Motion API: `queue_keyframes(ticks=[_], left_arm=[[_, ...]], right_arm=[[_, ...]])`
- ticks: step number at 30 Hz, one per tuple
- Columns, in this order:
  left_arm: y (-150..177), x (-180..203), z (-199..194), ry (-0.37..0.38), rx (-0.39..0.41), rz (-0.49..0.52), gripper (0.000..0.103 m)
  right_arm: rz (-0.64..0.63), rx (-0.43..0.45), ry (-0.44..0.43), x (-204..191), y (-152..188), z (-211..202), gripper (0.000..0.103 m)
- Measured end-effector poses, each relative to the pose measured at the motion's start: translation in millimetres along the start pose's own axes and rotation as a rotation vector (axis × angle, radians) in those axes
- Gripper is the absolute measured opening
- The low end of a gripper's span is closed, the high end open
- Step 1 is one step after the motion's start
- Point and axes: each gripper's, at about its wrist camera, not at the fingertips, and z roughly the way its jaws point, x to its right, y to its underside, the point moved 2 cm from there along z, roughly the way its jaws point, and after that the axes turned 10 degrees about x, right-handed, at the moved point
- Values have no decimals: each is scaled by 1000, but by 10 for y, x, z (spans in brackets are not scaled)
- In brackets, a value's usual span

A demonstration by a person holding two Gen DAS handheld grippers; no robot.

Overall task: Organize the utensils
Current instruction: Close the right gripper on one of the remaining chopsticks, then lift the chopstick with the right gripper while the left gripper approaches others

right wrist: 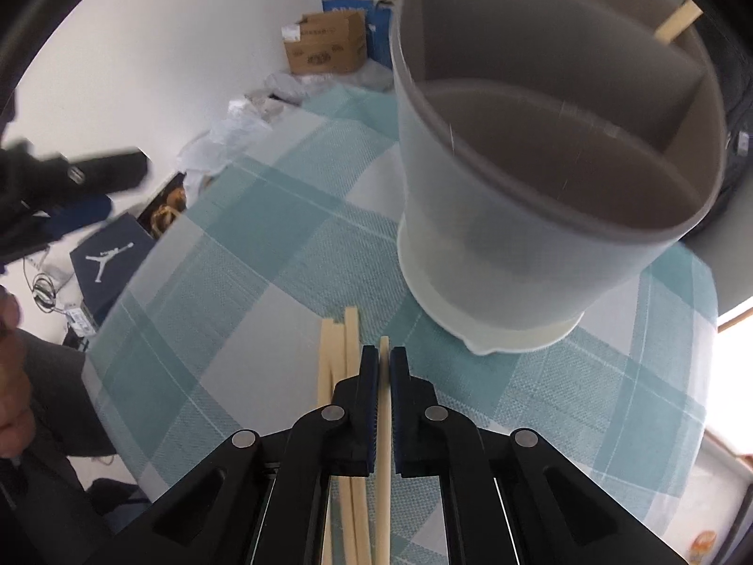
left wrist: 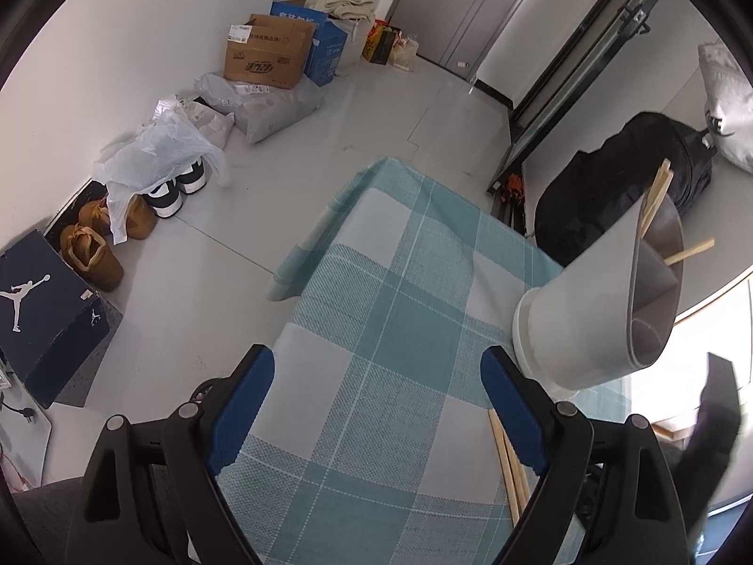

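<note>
My right tongs (right wrist: pixel 385 367) pinch one chopstick (right wrist: pixel 384 428) on the table (right wrist: pixel 263 254) beside the holder (right wrist: pixel 541 188); my left tongs (left wrist: pixel 376 395) are spread wide

The checked tablecloth (left wrist: pixel 376 329) is lying bare ahead of the left gripper (left wrist: pixel 376 405), giving open passage. The utensil holder (right wrist: pixel 541 165) is standing close ahead of the right gripper (right wrist: pixel 385 367), blocking that side. Loose chopsticks (right wrist: pixel 346 376) are lying just beside it, crowding its left.
</note>
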Motion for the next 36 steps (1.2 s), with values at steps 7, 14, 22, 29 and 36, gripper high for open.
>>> queue_keyframes(ticks=[7,14,22,29,36], left_arm=[[212,275,91,27,-96,101,86],[550,546,206,21,-219,205,86],[708,772,235,-19,-239,286,86],[809,900,280,-156,-219,432,89],[691,828,352,-171,-265,426,89]], right_arm=[[131,198,-7,257,-51,-616,4],[397,353,-51,664,99,-1012,4],[563,416,-113,1082,382,-1167,4],[628,471,-132,1425,545,-1264,4],[664,495,-152,1549,617,-1284,4]])
